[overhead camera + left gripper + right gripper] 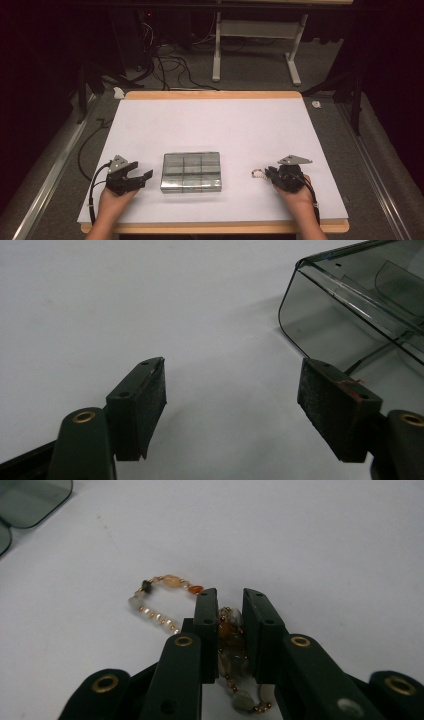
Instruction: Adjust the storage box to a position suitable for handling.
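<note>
beaded bracelet [160, 605] of pale, amber and brown stones, lying on the white table [225, 125] right of the clear compartment box [191, 172]; likely light, limp and slippery, best pinched across bunched beads. right gripper [231, 611] clenched on the bracelet; left gripper [232, 390] released, beside the box

Dim room, grey carpet [250, 70], cables [170, 65]

Grippers: two, left gripper [141, 176] and right gripper [268, 173]
Clear boxes [191, 172]: one
Bead bracelets [159, 600]: one
Tables [210, 115]: one
Hands: two
</note>
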The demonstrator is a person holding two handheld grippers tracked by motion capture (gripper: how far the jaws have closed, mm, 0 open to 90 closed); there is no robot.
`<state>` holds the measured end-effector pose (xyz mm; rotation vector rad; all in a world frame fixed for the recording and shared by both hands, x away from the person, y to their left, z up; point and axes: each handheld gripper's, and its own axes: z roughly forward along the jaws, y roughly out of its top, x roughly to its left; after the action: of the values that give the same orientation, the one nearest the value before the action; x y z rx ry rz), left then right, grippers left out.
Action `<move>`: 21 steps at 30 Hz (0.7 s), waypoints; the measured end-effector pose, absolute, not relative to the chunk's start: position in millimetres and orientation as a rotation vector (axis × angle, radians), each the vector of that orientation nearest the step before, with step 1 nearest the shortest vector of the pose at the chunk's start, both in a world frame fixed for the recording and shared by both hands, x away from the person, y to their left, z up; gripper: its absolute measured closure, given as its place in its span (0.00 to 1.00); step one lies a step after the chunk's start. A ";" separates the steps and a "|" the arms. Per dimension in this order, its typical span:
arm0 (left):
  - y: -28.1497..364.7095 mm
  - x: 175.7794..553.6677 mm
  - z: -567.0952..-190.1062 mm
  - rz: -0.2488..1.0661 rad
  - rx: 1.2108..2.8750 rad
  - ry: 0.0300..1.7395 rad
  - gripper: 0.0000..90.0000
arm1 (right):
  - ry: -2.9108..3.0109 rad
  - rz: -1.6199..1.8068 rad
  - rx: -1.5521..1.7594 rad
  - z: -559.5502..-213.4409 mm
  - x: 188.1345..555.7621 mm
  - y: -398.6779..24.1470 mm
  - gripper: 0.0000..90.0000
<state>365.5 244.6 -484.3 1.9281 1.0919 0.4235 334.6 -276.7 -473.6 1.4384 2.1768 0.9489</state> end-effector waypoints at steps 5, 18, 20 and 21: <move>244.6 365.4 -484.2 0.426 1.930 1.091 0.31 | 2.182 0.960 1.408 -474.2 311.3 -274.0 0.87; 245.8 366.0 -484.1 0.413 1.927 1.095 0.38 | 2.123 1.069 1.358 -465.9 285.7 -275.9 0.78; 245.2 365.6 -484.2 0.416 1.921 1.094 0.39 | 2.051 1.050 1.369 -457.9 291.6 -285.8 0.74; 245.2 365.6 -484.3 0.416 1.921 1.094 0.39 | 2.028 1.040 1.386 -457.6 294.9 -290.4 0.73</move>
<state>365.6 245.2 -484.3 1.9206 1.0945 0.4161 294.9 -290.4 -457.6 1.3855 2.0281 1.0398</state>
